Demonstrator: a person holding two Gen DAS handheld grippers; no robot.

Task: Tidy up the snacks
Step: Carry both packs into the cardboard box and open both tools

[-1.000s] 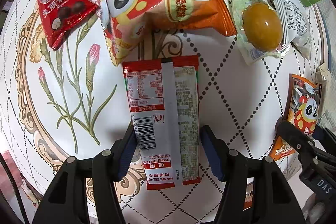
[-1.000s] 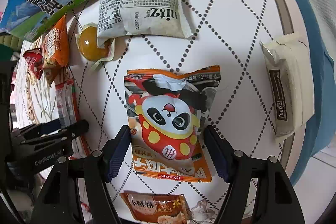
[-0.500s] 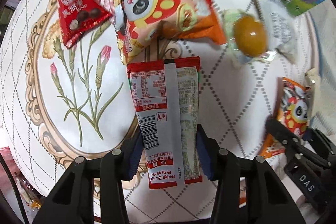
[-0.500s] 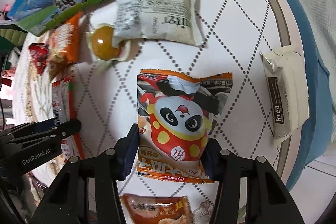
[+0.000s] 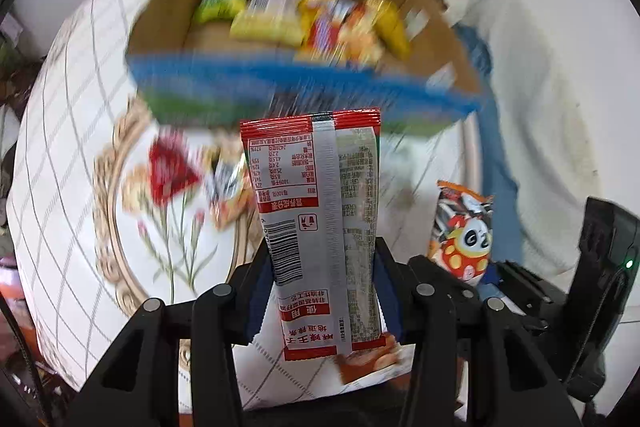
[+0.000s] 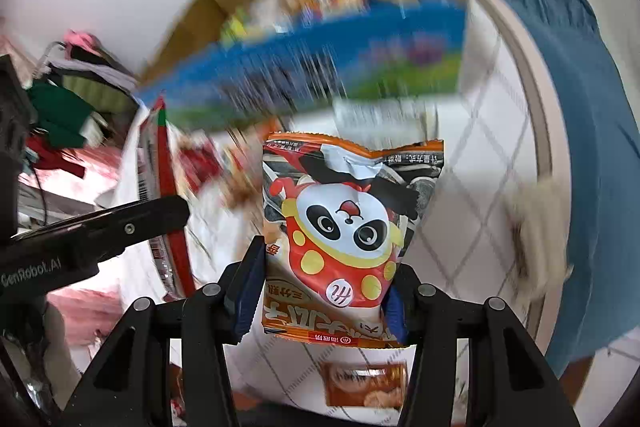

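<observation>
The left tool [image 5: 320,291] is clamping the lower part of a red-and-silver snack packet [image 5: 316,211], back side and barcode facing up, and is holding it clear above the bench [image 5: 72,155]. The right tool [image 6: 324,287], just beside it, is gripping an orange panda snack bag [image 6: 348,227] in the same way. Beyond both tools, a cardboard box [image 5: 452,39] with a blue printed front is sitting on the bench, blurred, with yellow and orange snack packs [image 5: 304,15] inside.

The white diamond-patterned surface [image 5: 60,155] carries an open cardboard box [image 5: 452,39], a red triangular packet [image 5: 170,171] and a brown snack packet [image 6: 366,385].
</observation>
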